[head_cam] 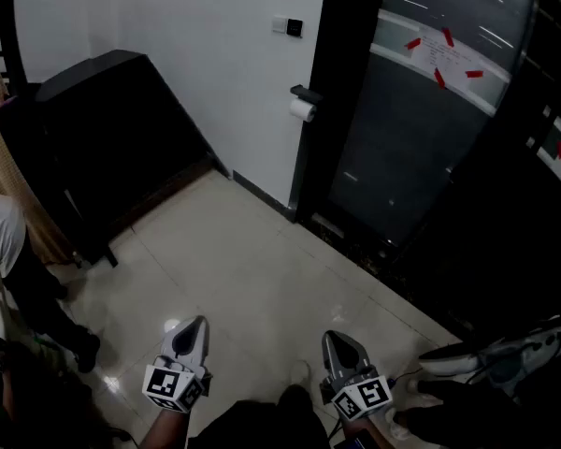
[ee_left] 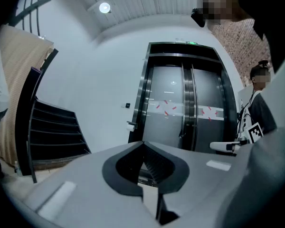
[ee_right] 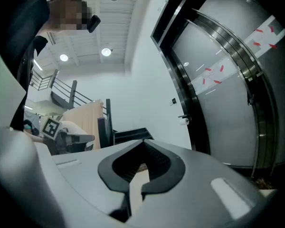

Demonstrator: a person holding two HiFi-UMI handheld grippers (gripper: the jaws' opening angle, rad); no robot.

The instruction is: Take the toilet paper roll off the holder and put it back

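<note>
- Holding level at the near edge: left gripper [head_cam: 195, 325] and right gripper [head_cam: 336, 340]. Both have grey wedge-shaped jaws closed tip to tip, with nothing between them.
- Pale, glossy floor tiles [head_cam: 262, 279] fill the stretch ahead of the fingers.
- Toilet paper roll [head_cam: 302, 109]: small white cylinder on the far white wall [head_cam: 215, 45], well apart from both grippers.
- Roll sits under a dark holder [head_cam: 306, 93], just left of the black door frame [head_cam: 332, 82].
- Far right: dark glass door [head_cam: 411, 138], smooth, with red tape marks.
</note>
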